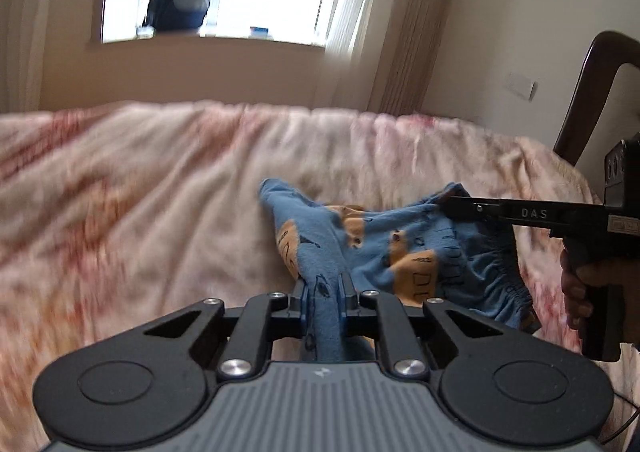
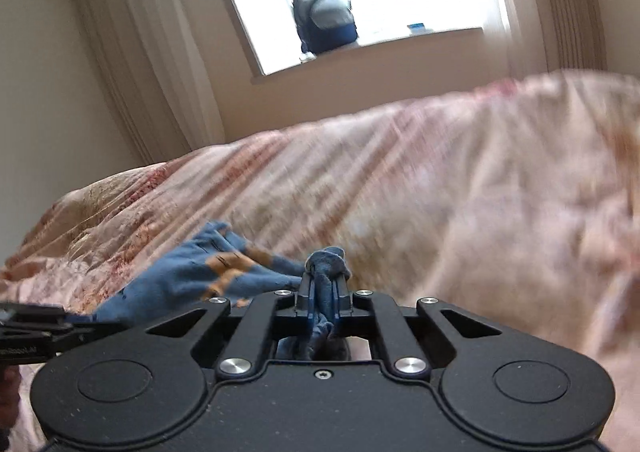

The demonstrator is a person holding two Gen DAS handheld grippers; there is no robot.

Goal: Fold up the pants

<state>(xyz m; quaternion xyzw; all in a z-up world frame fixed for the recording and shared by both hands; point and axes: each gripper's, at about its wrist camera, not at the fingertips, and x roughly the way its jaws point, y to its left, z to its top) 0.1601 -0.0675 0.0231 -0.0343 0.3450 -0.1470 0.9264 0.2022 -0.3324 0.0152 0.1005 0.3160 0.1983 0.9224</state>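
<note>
The pants [image 1: 360,244], small and blue with tan patches, are seen in the lower middle of the left wrist view, partly lifted off the bed [image 1: 140,191], which is covered by a pink patterned blanket. The left gripper [image 1: 325,288] is pinching a leg of the pants between its jaws, and the cloth is seen running down between them. The right gripper [image 2: 324,292] is pinching a bunched edge of the same garment (probably near the waistband, though this cannot be told for sure); from the left wrist view its jaws are seen entering from the right edge of the frame.

For this step, both grips should be kept firm, and the garment should be raised and pulled gently apart, so that it hangs flat before it is laid down for folding. The hanging part should be kept away from the blanket, so that it is not dragged.

The letters "DAS" are read in white on the right gripper. No other writing can be read.
</note>
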